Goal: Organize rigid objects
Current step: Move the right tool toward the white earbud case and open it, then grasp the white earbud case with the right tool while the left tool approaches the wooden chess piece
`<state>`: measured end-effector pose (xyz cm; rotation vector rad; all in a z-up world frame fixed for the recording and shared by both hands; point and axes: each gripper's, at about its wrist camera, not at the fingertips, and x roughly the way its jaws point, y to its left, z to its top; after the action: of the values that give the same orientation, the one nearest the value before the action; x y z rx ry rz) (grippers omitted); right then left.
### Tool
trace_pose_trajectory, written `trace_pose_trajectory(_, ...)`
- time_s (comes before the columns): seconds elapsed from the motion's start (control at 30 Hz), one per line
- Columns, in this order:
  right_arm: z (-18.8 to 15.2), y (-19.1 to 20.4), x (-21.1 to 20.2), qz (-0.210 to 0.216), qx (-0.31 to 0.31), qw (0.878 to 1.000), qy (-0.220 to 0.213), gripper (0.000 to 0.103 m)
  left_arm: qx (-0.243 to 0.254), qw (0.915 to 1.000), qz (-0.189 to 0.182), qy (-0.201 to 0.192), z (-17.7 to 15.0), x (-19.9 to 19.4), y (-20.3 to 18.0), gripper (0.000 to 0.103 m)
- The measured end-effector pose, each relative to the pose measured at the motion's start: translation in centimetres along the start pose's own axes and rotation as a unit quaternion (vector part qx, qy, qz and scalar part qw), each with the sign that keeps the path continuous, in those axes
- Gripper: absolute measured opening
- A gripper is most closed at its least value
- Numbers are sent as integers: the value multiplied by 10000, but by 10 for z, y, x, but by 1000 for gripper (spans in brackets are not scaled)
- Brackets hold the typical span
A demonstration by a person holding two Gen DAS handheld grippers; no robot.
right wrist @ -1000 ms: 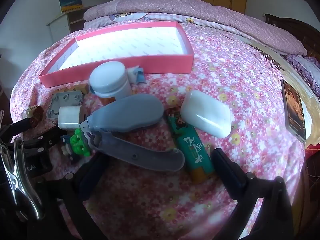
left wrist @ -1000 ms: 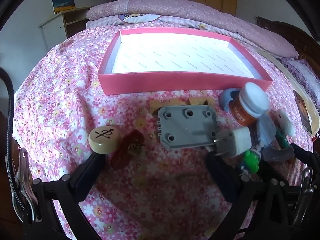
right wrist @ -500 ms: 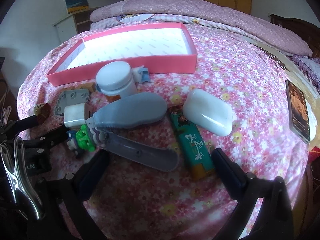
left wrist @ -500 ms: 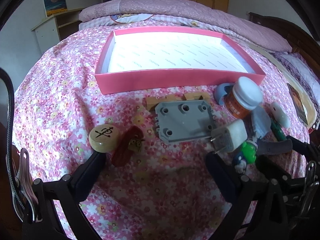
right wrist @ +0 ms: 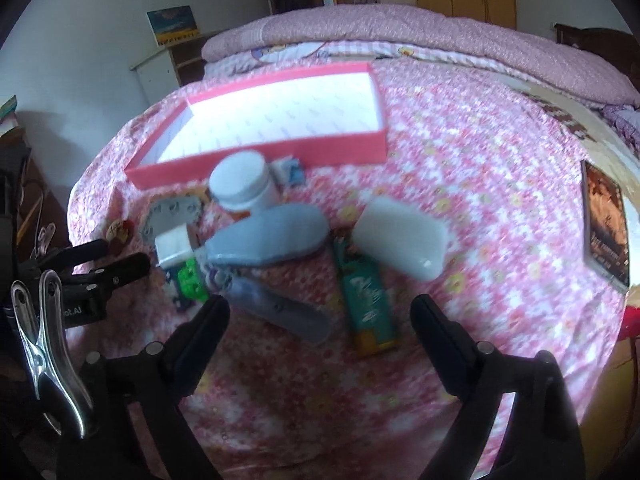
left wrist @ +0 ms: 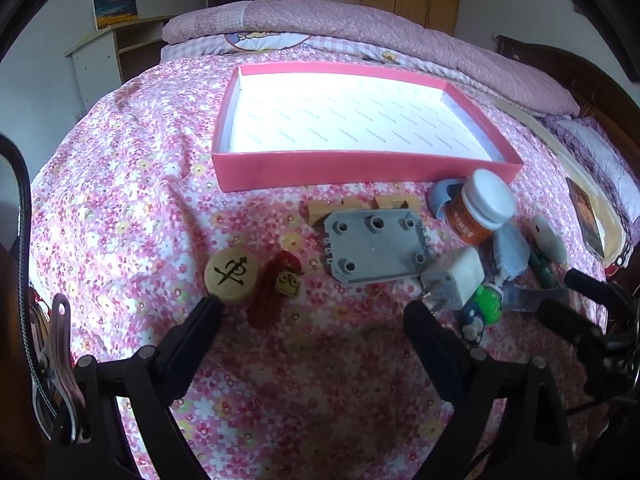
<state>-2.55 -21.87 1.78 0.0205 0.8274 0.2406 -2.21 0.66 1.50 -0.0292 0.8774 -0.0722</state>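
**Two gripper views of small rigid objects before a shallow pink box on a flowered bedspread**

The right wrist view was smeared by motion, so the print on the green and orange lighter (right wrist: pixel 370 304) could not be read. In the left wrist view that lighter showed only as a sliver behind the pale blue stapler (left wrist: pixel 510 254), and the small green toy figure (left wrist: pixel 486 306) was partly covered by the white plug adapter (left wrist: pixel 454 278). Tan wooden blocks (left wrist: pixel 320 211) were half hidden behind the grey moulded plastic plate (left wrist: pixel 372 246). The shallow pink cardboard box (left wrist: pixel 360 168) with white lining lay beyond the objects, holding nothing. A white-capped orange jar (left wrist: pixel 482 208) stood just before its near wall. The left gripper (left wrist: pixel 312 312) stood spread, its jaws having just narrowed slightly, with only bedspread between them; one fingertip was at the round wooden game piece (left wrist: pixel 232 274), beside a dark red keychain (left wrist: pixel 276 292). The right gripper (right wrist: pixel 320 310) was likewise spread and just narrowing, and pinched nothing, though the stapler's lower arm lay between its fingertips. A white soap-shaped block (right wrist: pixel 400 240) lay beside the lighter.
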Motion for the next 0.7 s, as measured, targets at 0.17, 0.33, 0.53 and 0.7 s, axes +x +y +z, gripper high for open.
trace_pose_trajectory(0.17,10,-15,2,-83,24,10000,22,89,-15,10000,-5,-31,1,-2,2,94)
trace_pose_trajectory(0.33,20,-30,8,66,368,9992,153,84,-111,9999,0,-100,3,-5,6,92)
trace_pose_trajectory(0.53,33,-39,21,-96,597,9980,202,84,-145,9997,2,-179,5,-8,8,92)
trace_pose_trajectory(0.7,43,-43,30,-91,696,9974,179,77,-117,9996,-31,-261,5,-12,9,92)
